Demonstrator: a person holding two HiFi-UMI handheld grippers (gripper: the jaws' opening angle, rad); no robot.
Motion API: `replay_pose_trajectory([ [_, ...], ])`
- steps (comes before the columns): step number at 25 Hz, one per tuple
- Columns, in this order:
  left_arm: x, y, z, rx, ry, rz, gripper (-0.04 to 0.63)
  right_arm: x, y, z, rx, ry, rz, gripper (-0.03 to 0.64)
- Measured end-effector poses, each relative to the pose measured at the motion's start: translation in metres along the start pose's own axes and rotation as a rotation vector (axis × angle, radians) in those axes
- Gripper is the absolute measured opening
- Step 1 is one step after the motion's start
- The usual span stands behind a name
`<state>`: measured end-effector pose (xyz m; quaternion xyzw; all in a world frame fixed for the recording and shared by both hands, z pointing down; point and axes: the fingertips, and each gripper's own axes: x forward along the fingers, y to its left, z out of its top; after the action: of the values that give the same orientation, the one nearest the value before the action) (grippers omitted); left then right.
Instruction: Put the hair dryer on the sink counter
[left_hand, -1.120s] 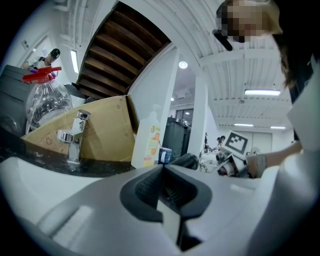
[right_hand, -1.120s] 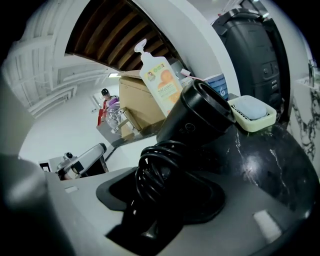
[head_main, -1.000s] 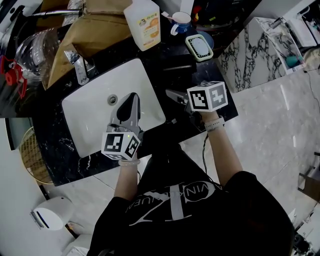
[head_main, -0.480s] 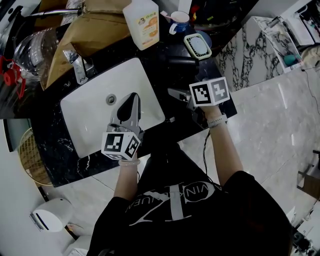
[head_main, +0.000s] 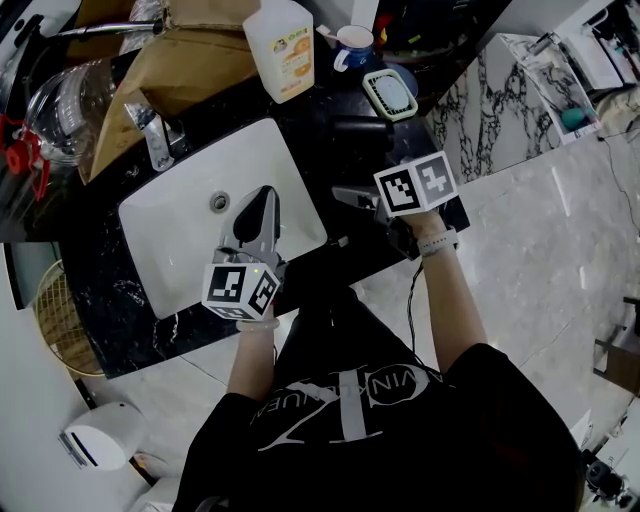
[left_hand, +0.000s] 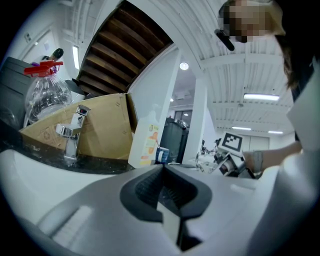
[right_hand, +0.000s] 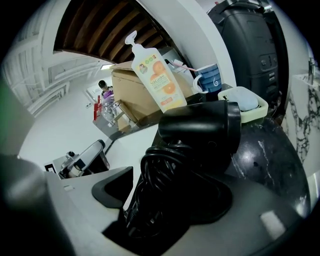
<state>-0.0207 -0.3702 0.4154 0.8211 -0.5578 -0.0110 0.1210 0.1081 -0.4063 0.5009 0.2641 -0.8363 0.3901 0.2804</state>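
hair dryer (right_hand: 200, 125) lay on desk (right_hand: 270, 160) | right gripper (right_hand: 175, 187) fingers just spreading, dryer loose between | left gripper (left_hand: 162, 170) fingers pressed together | placing looked done

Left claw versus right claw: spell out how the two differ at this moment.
The left claw has its jaws together, empty; the right claw is open, its jaws having just been opening, with the black hair dryer and its coiled cord between them. The left claw hangs over the white sink basin; the right claw is over the black marble counter beside it. Both carry a marker cube.
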Motion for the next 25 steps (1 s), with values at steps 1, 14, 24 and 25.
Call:
replay_pose_trajectory([
  [1,0.000,0.000,0.000,-0.002,0.000,-0.001,0.000,-0.001,0.001,-0.001,0.001,-0.001,0.004,0.349],
  [14,0.006,-0.008,0.005,-0.015,-0.005,-0.036,0.000,-0.033,0.006,-0.007,-0.012,-0.099,-0.031,0.269],
  [24,0.008,-0.013,0.018,-0.002,-0.016,-0.035,0.000,-0.067,0.010,0.013,-0.139,-0.259,-0.113,0.036],
  [25,0.008,-0.014,0.020,0.001,-0.019,-0.035,0.000,-0.070,0.009,0.015,-0.146,-0.275,-0.124,0.021],
])
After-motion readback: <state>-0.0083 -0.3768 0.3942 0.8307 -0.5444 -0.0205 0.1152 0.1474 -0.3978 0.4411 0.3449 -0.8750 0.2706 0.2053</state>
